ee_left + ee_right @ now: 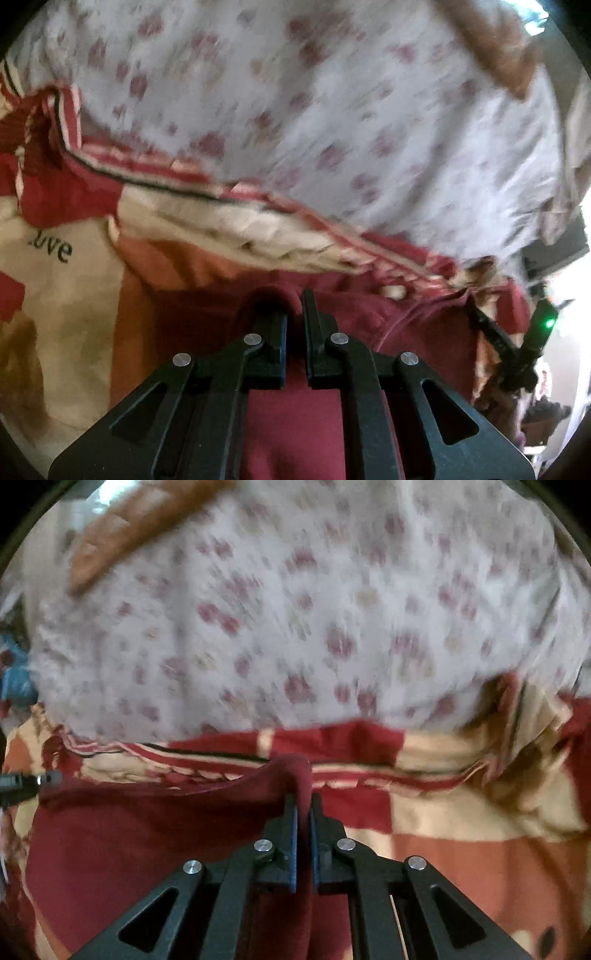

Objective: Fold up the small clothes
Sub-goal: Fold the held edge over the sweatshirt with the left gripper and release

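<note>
A small dark red garment hangs stretched between my two grippers. My left gripper is shut on one edge of it, and the cloth runs down between the fingers. My right gripper is shut on the other edge of the same dark red garment, which bulges over its fingertips. The right gripper also shows at the right edge of the left wrist view, and the left gripper's tip shows at the left edge of the right wrist view. Both views are blurred.
Below lies a bedcover in cream, red and orange blocks with the word "love"; it also shows in the right wrist view. The person's white floral clothing and forearm fill the upper part of both views.
</note>
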Demonstrator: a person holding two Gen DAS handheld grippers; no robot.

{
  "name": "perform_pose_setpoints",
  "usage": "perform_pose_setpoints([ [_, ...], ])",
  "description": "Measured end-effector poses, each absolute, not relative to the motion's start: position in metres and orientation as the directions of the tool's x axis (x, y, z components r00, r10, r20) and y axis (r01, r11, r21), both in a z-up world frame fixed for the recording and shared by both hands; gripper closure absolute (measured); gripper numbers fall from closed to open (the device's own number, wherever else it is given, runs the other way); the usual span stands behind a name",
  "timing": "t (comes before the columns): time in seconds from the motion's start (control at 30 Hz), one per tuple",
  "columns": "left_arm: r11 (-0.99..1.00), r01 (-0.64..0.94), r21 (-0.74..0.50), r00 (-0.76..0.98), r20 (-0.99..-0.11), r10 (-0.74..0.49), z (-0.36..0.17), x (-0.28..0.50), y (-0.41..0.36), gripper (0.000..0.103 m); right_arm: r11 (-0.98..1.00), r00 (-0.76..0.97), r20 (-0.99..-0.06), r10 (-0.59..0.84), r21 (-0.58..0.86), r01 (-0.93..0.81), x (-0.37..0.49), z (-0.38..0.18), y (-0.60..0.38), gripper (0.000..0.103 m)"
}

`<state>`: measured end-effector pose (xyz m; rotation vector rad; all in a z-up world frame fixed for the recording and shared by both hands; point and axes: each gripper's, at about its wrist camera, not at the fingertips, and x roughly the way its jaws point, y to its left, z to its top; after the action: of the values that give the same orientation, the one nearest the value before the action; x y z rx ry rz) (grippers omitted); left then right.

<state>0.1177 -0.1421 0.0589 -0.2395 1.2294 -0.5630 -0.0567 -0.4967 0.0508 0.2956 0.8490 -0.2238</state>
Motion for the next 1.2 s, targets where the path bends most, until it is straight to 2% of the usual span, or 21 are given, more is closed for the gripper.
perform_pose_setpoints([
  [0.07, 0.831, 0.264, -0.490, 0.188, -0.819, -0.542, 0.051, 0.119, -0.139, 0.092, 0.927, 0.586, -0.808, -0.054, 0.178, 0.332, -0.046, 0.034, -0.499, 0.098],
  [0.1, 0.811, 0.260, -0.525, 0.176, -0.800, -0.574, 0.053, 0.118, -0.133, 0.085, 0.926, 0.574, -0.818, -0.048, 0.179, 0.332, -0.045, 0.032, -0.499, 0.096],
  [0.13, 0.800, 0.256, -0.543, 0.171, -0.789, -0.591, 0.056, 0.117, -0.128, 0.070, 0.925, 0.579, -0.814, -0.044, 0.186, 0.332, -0.050, 0.036, -0.500, 0.093],
  [0.17, 0.790, 0.250, -0.560, 0.170, -0.778, -0.605, 0.061, 0.116, -0.120, 0.058, 0.922, 0.596, -0.801, -0.049, 0.193, 0.335, -0.058, 0.042, -0.500, 0.081],
  [0.2, 0.787, 0.245, -0.566, 0.181, -0.771, -0.611, 0.066, 0.115, -0.113, 0.036, 0.919, 0.615, -0.787, -0.050, 0.205, 0.337, -0.068, 0.050, -0.500, 0.067],
  [0.23, 0.784, 0.234, -0.574, 0.212, -0.757, -0.618, 0.076, 0.112, -0.101, 0.030, 0.916, 0.628, -0.777, -0.043, 0.220, 0.335, -0.079, 0.057, -0.500, 0.063],
  [0.3, 0.764, 0.235, -0.601, 0.232, -0.729, -0.644, 0.091, 0.106, -0.082, 0.030, 0.917, 0.634, -0.773, -0.007, 0.248, 0.313, -0.098, 0.067, -0.497, 0.061],
  [0.47, 0.735, 0.355, -0.578, 0.209, -0.717, -0.665, 0.110, 0.054, -0.068, 0.030, 0.929, 0.601, -0.789, 0.131, 0.309, 0.203, -0.154, 0.075, -0.466, 0.061],
  [0.63, 0.696, 0.426, -0.578, 0.106, -0.732, -0.673, 0.098, -0.004, -0.076, 0.030, 0.950, 0.571, -0.809, 0.137, 0.270, 0.154, -0.193, 0.061, -0.432, 0.061],
  [0.8, 0.677, 0.440, -0.590, 0.079, -0.726, -0.684, 0.078, -0.028, -0.093, 0.030, 0.940, 0.593, -0.789, 0.161, 0.306, 0.153, -0.204, 0.047, -0.424, 0.061],
  [0.83, 0.679, 0.428, -0.597, 0.069, -0.727, -0.683, 0.071, -0.027, -0.096, 0.034, 0.940, 0.596, -0.786, 0.162, 0.306, 0.149, -0.205, 0.044, -0.422, 0.061],
  [0.87, 0.677, 0.417, -0.606, 0.054, -0.727, -0.684, 0.066, -0.024, -0.099, 0.041, 0.946, 0.596, -0.789, 0.152, 0.290, 0.143, -0.203, 0.042, -0.418, 0.067],
  [0.9, 0.677, 0.415, -0.608, 0.042, -0.730, -0.682, 0.061, -0.024, -0.101, 0.063, 0.956, 0.595, -0.793, 0.128, 0.258, 0.138, -0.200, 0.042, -0.414, 0.082],
  [0.93, 0.683, 0.422, -0.597, 0.040, -0.740, -0.671, 0.057, -0.024, -0.103, 0.080, 0.961, 0.595, -0.796, 0.109, 0.237, 0.140, -0.198, 0.041, -0.413, 0.090],
  [1.0, 0.684, 0.426, -0.593, 0.046, -0.741, -0.670, 0.057, -0.026, -0.098, 0.096, 0.955, 0.590, -0.801, 0.103, 0.245, 0.166, -0.199, 0.043, -0.418, 0.096],
  [1.13, 0.692, 0.469, -0.549, 0.067, -0.759, -0.648, 0.069, -0.039, -0.074, 0.096, 0.960, 0.608, -0.789, 0.086, 0.229, 0.162, -0.217, 0.060, -0.427, 0.099],
  [1.2, 0.700, 0.464, -0.543, 0.073, -0.764, -0.641, 0.064, -0.046, -0.063, 0.096, 0.962, 0.601, -0.797, 0.069, 0.213, 0.173, -0.227, 0.061, -0.433, 0.103],
])
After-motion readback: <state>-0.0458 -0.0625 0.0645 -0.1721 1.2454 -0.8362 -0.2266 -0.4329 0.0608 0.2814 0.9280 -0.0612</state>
